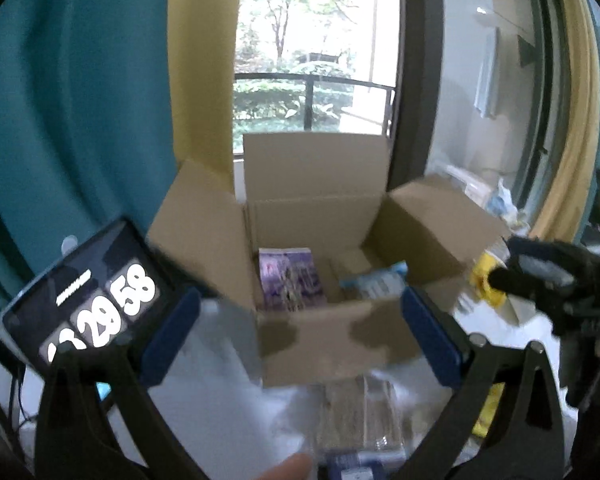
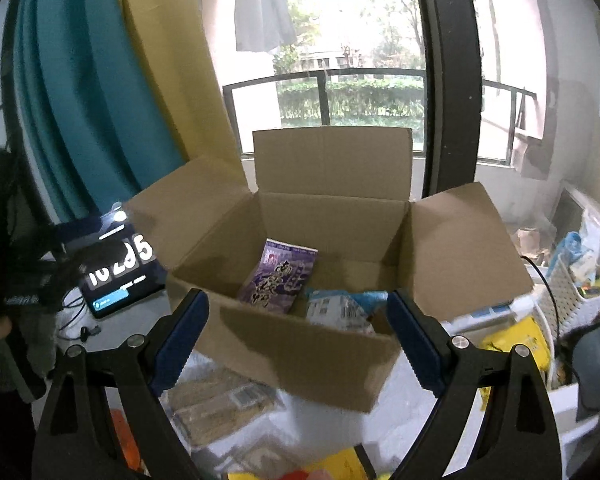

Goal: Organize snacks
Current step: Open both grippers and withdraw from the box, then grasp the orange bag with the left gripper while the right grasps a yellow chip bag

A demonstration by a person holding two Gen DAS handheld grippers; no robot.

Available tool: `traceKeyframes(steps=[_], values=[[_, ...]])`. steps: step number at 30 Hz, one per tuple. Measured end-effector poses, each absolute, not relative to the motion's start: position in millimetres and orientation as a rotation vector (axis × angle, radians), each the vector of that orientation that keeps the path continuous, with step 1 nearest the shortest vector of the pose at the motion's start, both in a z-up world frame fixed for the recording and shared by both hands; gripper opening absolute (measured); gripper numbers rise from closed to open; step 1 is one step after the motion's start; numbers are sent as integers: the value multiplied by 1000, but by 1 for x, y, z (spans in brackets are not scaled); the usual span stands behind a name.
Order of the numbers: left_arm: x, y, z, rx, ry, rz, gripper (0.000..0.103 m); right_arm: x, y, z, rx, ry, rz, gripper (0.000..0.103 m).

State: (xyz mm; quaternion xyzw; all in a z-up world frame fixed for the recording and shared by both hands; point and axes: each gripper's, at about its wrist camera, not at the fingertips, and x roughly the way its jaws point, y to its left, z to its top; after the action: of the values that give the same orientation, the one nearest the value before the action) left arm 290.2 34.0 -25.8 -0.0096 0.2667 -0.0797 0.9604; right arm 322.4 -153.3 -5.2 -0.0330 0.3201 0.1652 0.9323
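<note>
- You are holding both tools in front of the open box (image 2: 300,344), and neither one is carrying anything: the left tool (image 1: 300,336) is standing with its jaws wide apart, and the right tool (image 2: 298,336) is the same.
- Two snacks are already lying inside the box: a purple packet (image 2: 278,276) is leaning against the left side, and a blue-white packet (image 2: 340,308) is lying flat just beside it, near the front wall.
- I judge that you are between two picks, so the task seems only partly done.
- More snacks are waiting on the table (image 2: 332,428) in front of the box: a brown pack (image 2: 216,404) in clear wrap, and yellow bags (image 2: 516,344) at the right side.
- For the next move, you are probably needing to lower one tool onto the brown pack; it is nearest to you.
- The box is plain corrugated cardboard with stiff flaps standing up, so any load must go over the front wall.
- The packets are looking thin, glossy and soft; the clear wrap may be slipping between the blue pads (image 2: 182,340).
- The left view is blurred, so fine details there I cannot tell.
</note>
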Motion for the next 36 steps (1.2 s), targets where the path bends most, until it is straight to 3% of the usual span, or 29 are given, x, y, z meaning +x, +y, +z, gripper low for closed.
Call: traceKeyframes(steps=[16,36], values=[[195,49,-103,-97,711,-117,102,231,-196,-19,-60,681,284,93],[167,60,-189,-242,911,-157,102,190,-229,-115,26,876,289,93]])
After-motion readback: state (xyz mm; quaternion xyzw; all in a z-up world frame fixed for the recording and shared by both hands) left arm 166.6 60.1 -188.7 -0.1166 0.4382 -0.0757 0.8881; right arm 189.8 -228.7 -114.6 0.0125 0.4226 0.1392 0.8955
